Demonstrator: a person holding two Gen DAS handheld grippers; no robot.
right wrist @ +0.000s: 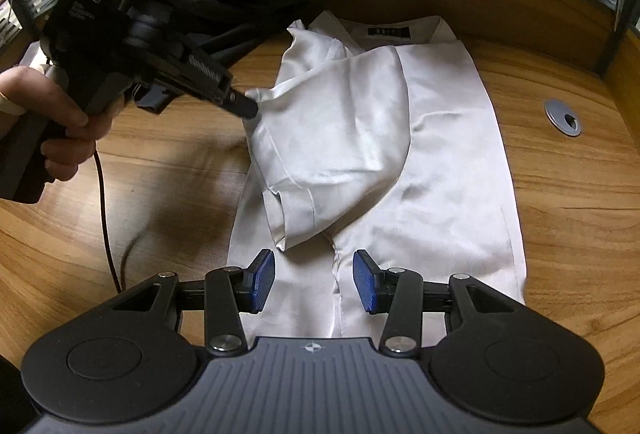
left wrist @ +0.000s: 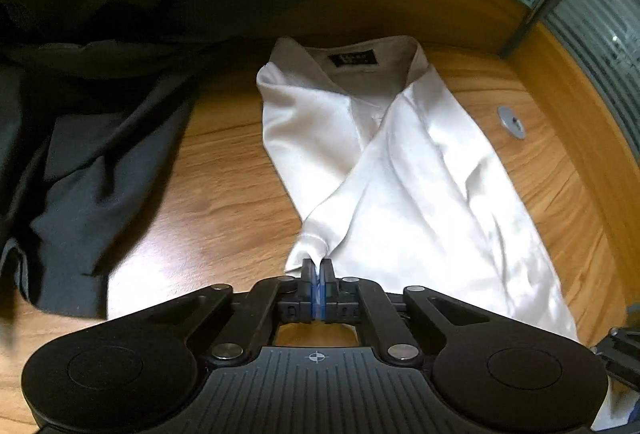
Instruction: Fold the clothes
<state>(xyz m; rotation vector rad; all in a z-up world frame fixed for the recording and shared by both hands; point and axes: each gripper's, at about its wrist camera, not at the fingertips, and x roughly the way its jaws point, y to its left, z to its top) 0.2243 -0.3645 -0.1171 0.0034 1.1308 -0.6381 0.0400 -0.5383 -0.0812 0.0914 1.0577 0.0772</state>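
Observation:
A white satin shirt lies on the wooden desk, collar with a black label at the far end. My left gripper is shut on the edge of the shirt's sleeve; in the right wrist view the same gripper holds that sleeve folded across the shirt's body. My right gripper hangs open just above the shirt's near part, its blue pads on either side of the centre seam, nothing between them.
Dark garments are piled at the far left of the desk. A grey cable grommet sits in the desk at the right. A dark cable trails over the wood at the left. Glass partitions border the far right.

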